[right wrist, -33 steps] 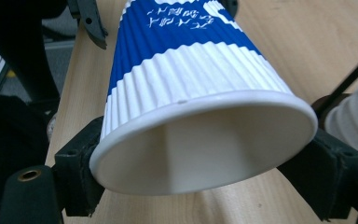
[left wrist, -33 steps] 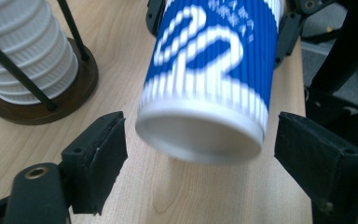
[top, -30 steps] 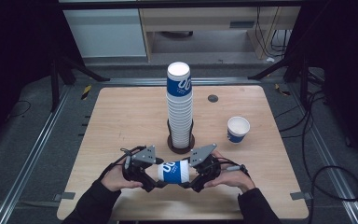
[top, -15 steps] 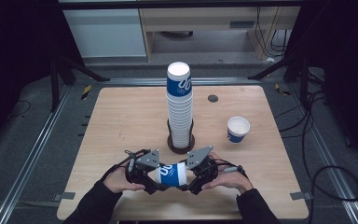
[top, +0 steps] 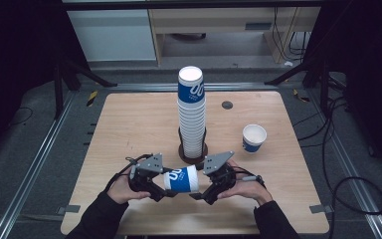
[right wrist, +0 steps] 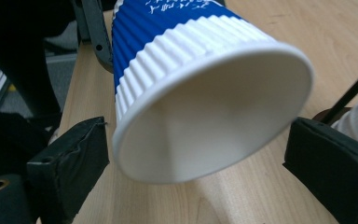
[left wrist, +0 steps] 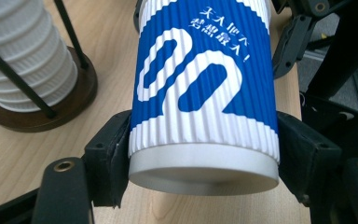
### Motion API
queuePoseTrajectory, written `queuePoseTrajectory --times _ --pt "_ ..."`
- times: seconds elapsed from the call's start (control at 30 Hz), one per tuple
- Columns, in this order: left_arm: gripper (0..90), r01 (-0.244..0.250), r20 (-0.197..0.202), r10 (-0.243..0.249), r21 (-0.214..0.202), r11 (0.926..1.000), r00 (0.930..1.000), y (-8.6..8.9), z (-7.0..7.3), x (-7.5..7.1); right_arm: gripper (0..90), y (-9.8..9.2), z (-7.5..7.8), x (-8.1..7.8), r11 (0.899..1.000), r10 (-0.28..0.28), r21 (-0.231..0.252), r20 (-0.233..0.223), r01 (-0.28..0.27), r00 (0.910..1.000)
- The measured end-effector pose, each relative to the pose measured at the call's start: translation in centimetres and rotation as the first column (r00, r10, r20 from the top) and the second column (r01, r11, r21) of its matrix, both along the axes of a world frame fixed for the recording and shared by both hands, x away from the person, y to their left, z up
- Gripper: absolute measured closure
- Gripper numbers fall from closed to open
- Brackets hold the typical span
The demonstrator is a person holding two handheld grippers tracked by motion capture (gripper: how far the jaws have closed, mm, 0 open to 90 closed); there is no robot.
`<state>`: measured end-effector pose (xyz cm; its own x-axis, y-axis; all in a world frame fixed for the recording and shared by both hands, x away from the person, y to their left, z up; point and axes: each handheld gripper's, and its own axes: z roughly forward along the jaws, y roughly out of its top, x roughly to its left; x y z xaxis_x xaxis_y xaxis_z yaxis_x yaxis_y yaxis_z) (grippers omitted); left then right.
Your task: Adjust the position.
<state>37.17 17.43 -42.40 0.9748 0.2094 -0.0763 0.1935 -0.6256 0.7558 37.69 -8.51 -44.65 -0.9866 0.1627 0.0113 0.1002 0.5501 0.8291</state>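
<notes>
A blue-and-white ribbed paper cup (top: 181, 179) lies on its side above the near edge of the wooden tabletop (top: 129, 124), carried between the two grippers. The left gripper (top: 160, 185) has its fingers (left wrist: 108, 158) clamped on the cup's narrow base end — in the left gripper view the black pads press against both sides of the ribbed wall just above the bottom rim. The right gripper (top: 202, 190) faces the cup's open mouth; its fingers (right wrist: 74, 158) have just been opening and now stand apart, with the rim between them but clear of both pads. Just behind the cup stands a tall stack of matching cups (top: 191, 117) in a round wire-post holder (top: 193, 152), and a single upright paper cup (top: 253, 138) sits well off to the right.
</notes>
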Motion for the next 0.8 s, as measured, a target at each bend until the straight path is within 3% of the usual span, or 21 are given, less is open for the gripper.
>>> queuePoseTrajectory --times 0.2,0.33,0.47,0.8 --pt "27.0 -0.039 0.001 0.039 -0.069 0.9969 0.9992 1.3 0.6 0.5 5.8 -1.2 0.9 0.4 0.995 -0.054 0.083 -0.02 0.056 0.9983" --pt "27.0 -0.076 0.012 0.078 -0.137 0.9877 0.9969 1.9 1.1 0.5 6.1 -1.6 1.0 0.7 0.989 -0.075 0.124 -0.042 0.08 0.9963" --pt "27.0 -0.078 0.001 0.08 -0.194 0.9779 0.9968 2.1 1.5 0.5 6.3 -1.6 1.1 0.8 0.984 -0.078 0.157 -0.057 0.086 0.9953" --pt "27.0 -0.002 -0.009 0.0 -0.204 0.979 1.0 0.6 1.3 -0.3 7.1 -1.5 1.7 0.5 0.962 -0.009 0.27 -0.106 0.037 0.9943"
